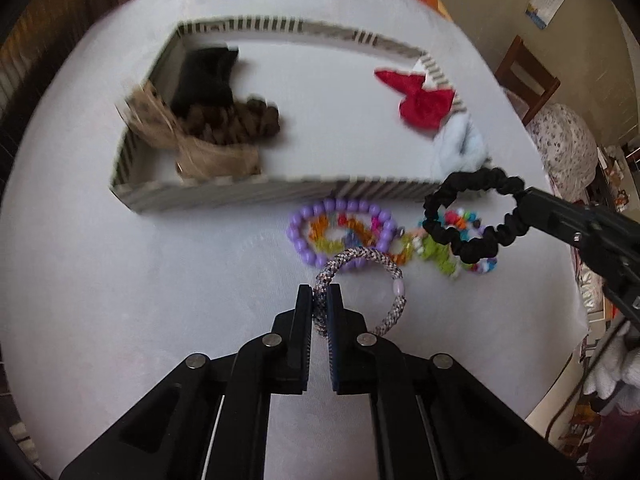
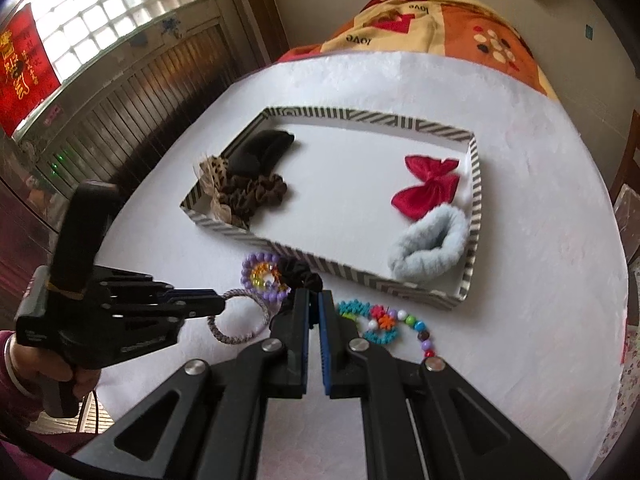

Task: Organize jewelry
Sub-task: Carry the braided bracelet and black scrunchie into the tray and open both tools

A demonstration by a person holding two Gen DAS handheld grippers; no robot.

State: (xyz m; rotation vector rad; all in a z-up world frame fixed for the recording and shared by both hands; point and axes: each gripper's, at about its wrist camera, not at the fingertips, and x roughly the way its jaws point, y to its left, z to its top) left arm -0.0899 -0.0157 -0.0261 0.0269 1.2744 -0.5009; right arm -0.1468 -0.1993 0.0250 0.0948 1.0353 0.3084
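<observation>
Braided grey-pink hair tie [image 1: 362, 290]: clamped in the left claw [image 1: 320, 304], lifted above the white surface [image 1: 140, 280], near side of the tray.

Black scrunchie [image 1: 472, 212]: pinched in the right claw [image 2: 314, 308], held over the bead pile.

Purple bead bracelet [image 1: 340, 228] and mixed coloured bead strands [image 2: 384, 320]: loose on the surface, just beside the tray's near wall.

Striped tray [image 2: 360, 114]: left end holds a black pouch [image 2: 260, 154], a brown scrunchie [image 2: 252, 192] and a leopard-print bow [image 2: 214, 174]; right end holds a red bow [image 2: 428, 186] and a pale blue fluffy scrunchie [image 2: 430, 246].

Blanket [image 2: 440, 20] on the far side: printed "love", upside down.
</observation>
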